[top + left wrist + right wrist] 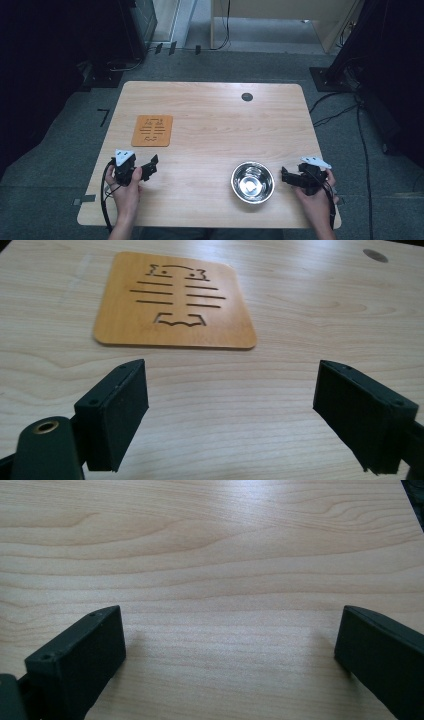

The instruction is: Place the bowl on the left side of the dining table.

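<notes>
Both jaws spread, empty. I judge: right gripper (286, 176) takes steel bowl (252, 181) rim at 3 o'clock; coaster (152, 130) waits at 10.

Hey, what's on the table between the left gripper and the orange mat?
Nothing. In the left gripper view, bare wood runs from the open left gripper to the orange mat.

- Table (210, 120): bare wood lay across the centre and toward 12 o'clock, giving open passage.
- Orange mat (152, 130): lay flat at 10 o'clock, a low obstacle.
- Steel bowl (252, 181): stood at 5 o'clock, just beside the right gripper (286, 175), blocking its path toward 9 o'clock.
</notes>
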Demonstrator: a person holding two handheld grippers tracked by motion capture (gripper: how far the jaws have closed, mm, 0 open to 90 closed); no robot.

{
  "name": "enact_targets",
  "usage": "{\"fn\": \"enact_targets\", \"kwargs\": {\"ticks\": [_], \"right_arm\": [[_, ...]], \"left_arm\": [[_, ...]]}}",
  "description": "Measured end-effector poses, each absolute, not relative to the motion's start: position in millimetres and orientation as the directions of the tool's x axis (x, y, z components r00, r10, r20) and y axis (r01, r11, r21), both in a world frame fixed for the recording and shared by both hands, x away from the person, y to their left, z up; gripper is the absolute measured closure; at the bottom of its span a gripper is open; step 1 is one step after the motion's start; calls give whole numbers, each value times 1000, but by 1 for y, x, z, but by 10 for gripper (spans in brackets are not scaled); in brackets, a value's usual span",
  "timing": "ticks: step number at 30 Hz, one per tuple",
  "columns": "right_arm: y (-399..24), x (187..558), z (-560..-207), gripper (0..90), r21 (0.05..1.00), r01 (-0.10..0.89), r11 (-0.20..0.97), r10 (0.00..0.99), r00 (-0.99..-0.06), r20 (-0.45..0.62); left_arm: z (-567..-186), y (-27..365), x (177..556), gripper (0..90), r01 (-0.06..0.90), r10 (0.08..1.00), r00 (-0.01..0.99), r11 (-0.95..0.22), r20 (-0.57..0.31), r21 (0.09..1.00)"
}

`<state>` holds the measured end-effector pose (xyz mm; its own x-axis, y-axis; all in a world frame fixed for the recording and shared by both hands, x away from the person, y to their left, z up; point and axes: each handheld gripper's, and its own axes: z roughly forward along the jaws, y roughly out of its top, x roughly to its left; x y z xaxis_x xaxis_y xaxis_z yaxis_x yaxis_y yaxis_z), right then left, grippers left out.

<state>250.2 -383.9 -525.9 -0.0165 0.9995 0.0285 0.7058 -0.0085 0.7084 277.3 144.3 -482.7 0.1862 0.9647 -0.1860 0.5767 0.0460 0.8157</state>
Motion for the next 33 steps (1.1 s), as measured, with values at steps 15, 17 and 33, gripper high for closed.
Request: {"fn": "enact_targets", "kwargs": {"ticks": [15,17,33], "right_arm": [[-384,250,-526,0,708,706,-9,999,-17,29],[-384,250,-526,0,708,706,-9,999,-17,29],[-384,250,-526,0,708,706,-8,999,-17,28]], "left_arm": [[-482,93,283,141,573,940,283,-5,-192,820],[-482,87,284,141,575,936,296,-13,-192,818],[-485,40,283,141,578,904,380,-66,-197,813]]}}
